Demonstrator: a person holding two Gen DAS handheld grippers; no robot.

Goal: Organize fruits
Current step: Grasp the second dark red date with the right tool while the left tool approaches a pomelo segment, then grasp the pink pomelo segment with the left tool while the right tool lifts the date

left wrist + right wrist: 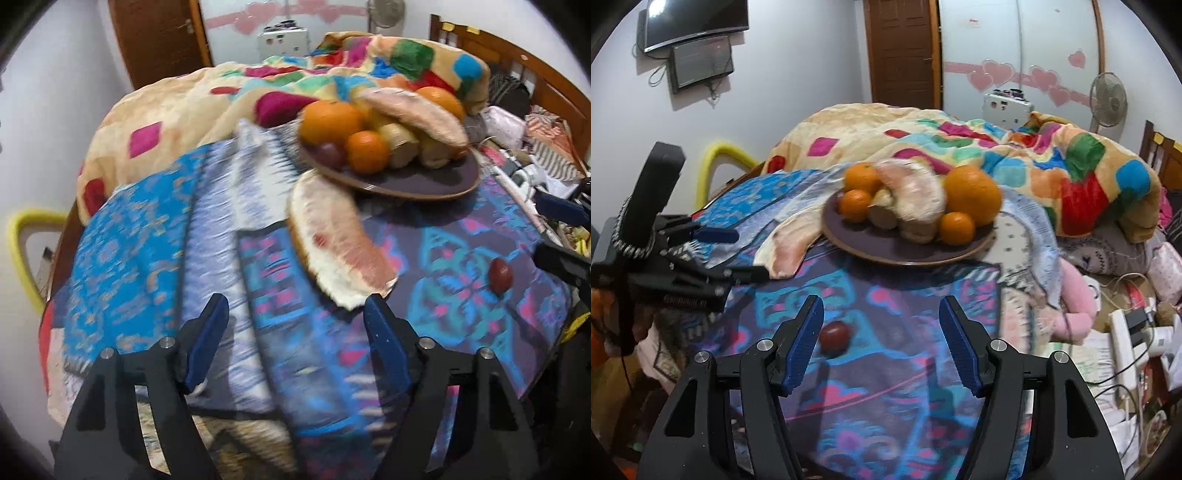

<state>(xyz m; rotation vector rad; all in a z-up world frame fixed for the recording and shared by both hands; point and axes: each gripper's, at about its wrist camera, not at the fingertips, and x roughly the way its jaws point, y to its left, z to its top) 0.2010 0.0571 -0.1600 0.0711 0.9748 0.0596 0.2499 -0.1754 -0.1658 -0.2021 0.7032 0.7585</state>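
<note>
A dark round plate [436,179] [871,247] on the patterned bed cloth holds oranges [330,122] [973,194], a pale pomelo wedge [410,110] [912,188], pale lumpy fruits and a small dark fruit. A second pomelo wedge [340,240] [792,243] lies on the cloth beside the plate. A small dark red fruit [500,275] [834,336] lies alone on the cloth. My left gripper [295,310] is open and empty, just short of the loose wedge. My right gripper [881,314] is open and empty, the red fruit beside its left finger [805,343].
A colourful blanket [207,99] [1034,155] is heaped behind the plate. Cables, a power strip [1126,347] and clutter lie on the right side of the bed. The left gripper shows at the left of the right wrist view [713,254].
</note>
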